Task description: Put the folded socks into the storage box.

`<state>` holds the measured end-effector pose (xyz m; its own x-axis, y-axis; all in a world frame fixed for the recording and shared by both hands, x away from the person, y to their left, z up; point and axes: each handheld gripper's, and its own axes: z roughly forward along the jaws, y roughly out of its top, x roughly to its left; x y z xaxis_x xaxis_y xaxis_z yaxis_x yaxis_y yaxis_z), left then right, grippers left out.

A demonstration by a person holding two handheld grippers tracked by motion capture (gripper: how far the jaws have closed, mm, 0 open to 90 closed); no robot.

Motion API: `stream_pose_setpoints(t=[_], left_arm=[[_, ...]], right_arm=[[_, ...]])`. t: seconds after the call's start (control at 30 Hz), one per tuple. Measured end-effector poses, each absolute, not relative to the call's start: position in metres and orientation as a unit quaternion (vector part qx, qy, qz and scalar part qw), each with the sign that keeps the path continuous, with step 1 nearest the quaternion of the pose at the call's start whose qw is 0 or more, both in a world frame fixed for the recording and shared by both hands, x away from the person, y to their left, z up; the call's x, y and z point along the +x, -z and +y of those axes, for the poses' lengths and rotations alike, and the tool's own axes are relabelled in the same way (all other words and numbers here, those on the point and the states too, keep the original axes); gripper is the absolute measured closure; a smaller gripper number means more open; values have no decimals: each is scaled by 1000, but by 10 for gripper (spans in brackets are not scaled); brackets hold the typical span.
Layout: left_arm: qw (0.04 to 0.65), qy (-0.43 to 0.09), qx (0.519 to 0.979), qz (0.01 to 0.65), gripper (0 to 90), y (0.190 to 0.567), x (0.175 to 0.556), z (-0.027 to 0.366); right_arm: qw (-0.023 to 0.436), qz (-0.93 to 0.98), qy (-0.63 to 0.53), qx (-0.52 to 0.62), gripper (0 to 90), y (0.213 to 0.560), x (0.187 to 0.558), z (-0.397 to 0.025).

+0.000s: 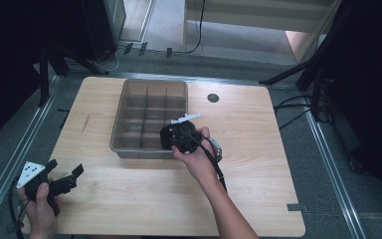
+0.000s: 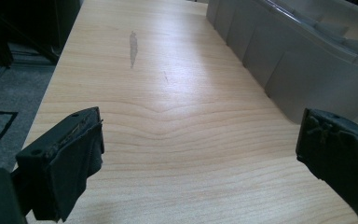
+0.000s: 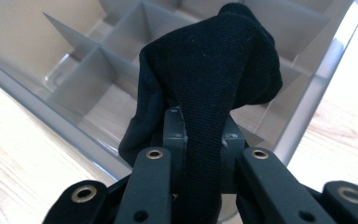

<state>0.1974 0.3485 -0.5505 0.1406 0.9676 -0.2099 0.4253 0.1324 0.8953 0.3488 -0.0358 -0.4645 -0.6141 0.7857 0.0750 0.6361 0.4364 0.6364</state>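
A grey divided bin with several compartments stands at the back middle of the wooden table. My right gripper is over the bin's near right corner, shut on a bundled black cloth that bulges above the jaws over the compartments. My left gripper is at the table's near left corner, open with nothing between its pads, and it points along the bare wood beside the bin's outer wall.
A dark round hole marks the table to the right of the bin. A grey smear lies on the wood at the left. Black stands and cables surround the table on the floor.
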Motion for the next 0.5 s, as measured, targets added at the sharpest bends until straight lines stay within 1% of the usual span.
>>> stream_pose_setpoints(t=[0.03, 0.07, 0.13, 0.17, 0.23, 0.3, 0.37, 0.5], left_arm=[[469, -289, 592, 589, 13, 551, 197, 349], [469, -289, 591, 589, 13, 551, 198, 349], [470, -288, 592, 588, 12, 551, 198, 349], [470, -288, 592, 588, 12, 551, 198, 349], [470, -288, 592, 588, 12, 551, 198, 348], [470, -287, 593, 588, 13, 551, 198, 348], [470, -287, 594, 587, 12, 551, 198, 348], [468, -288, 594, 587, 13, 551, 198, 347]], right_arm=[[115, 840, -316, 426, 769, 466, 349, -35], [113, 841, -315, 425, 737, 466, 350, -35], [109, 841, -321, 422, 604, 463, 349, -36], [107, 838, -331, 421, 556, 460, 348, -37], [107, 828, -348, 427, 523, 453, 347, -41], [110, 820, -362, 430, 520, 448, 348, -46], [114, 815, -365, 436, 542, 445, 350, -50], [116, 813, -357, 445, 633, 448, 354, -48]])
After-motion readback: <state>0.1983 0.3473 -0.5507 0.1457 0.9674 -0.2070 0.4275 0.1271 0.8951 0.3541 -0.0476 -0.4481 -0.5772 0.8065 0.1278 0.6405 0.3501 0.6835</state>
